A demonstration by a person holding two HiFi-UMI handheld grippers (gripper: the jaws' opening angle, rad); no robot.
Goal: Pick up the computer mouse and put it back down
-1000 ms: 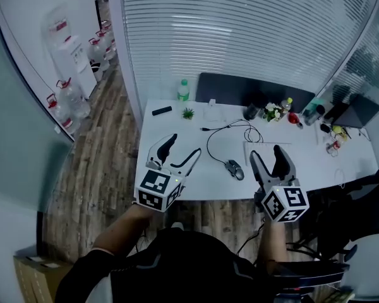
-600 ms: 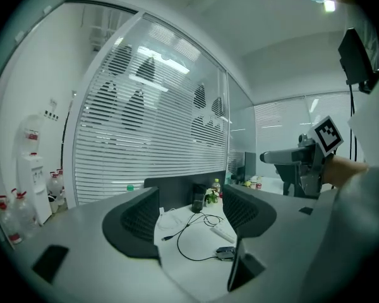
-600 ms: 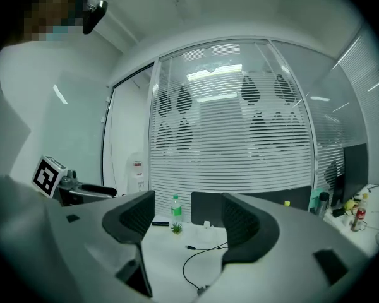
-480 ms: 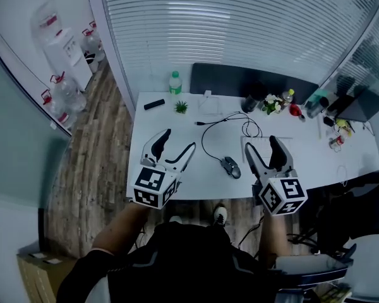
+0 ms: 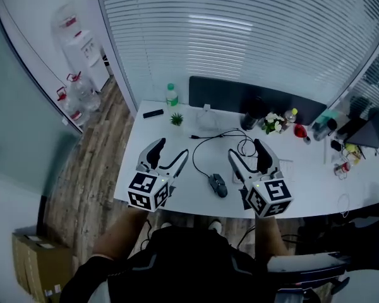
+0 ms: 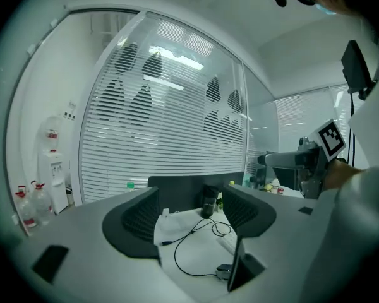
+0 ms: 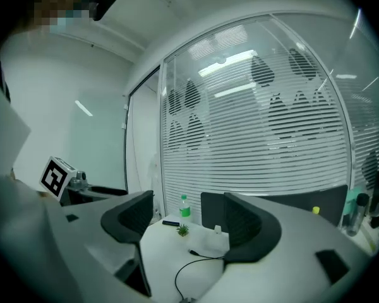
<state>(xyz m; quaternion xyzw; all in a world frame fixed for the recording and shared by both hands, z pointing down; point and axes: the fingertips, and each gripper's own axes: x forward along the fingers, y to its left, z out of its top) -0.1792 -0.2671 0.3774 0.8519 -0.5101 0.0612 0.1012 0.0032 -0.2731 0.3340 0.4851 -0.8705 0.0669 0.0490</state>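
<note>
1. Computer mouse (image 5: 218,185) lies on the white desk (image 5: 170,193), near the front edge, between the two grippers.
2. Left gripper (image 5: 172,149): jaws wide apart, nothing between them. Held above the desk, well left of the mouse.
3. Right gripper (image 5: 245,149): jaws wide apart, empty. Near the mouse's right side, not touching it.

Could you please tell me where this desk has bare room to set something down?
Bare desk lies along the near edge right of the right claw, and at the left end between the remote and the left claw. The far right corner is crowded; the mouse and its cable take the middle.
</note>
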